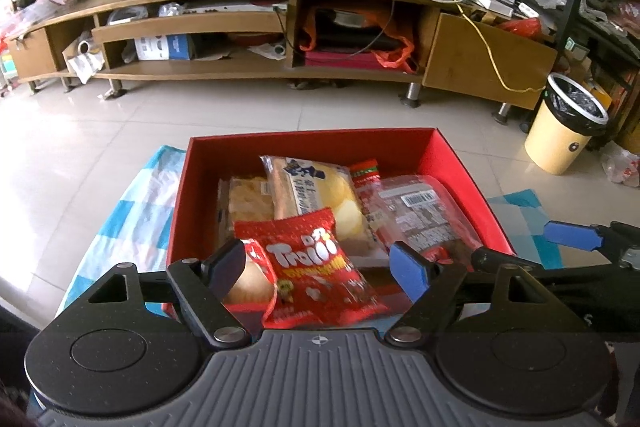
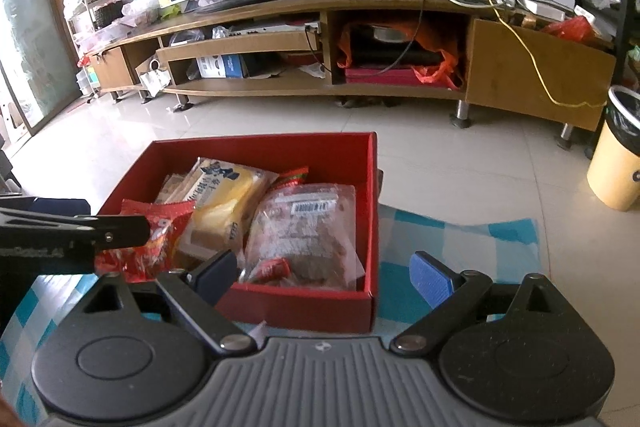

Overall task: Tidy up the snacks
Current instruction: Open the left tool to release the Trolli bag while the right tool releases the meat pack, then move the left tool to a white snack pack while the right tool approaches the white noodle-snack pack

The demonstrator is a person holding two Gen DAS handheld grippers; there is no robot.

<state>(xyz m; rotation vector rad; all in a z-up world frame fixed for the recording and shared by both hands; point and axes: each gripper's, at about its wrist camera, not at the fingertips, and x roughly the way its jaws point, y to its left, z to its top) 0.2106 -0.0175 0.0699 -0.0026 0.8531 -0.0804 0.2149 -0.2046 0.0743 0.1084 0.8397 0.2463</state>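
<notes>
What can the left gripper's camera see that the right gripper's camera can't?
Only the left wrist view shows the red Trolli bag face on, with its white lettering readable, lying between the open left gripper fingers; none visibly presses it. Only the right wrist view shows the sliding glass door at the far left and the box's outer right wall. Both show the red box, the yellow bread packet, the clear barcoded packet, the checked cloth and the yellow bin.

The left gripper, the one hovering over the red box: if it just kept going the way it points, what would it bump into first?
Most likely the red Trolli bag, lying between the open left gripper fingers on top of the snacks in the red box. Depth is hard to judge here.
</notes>
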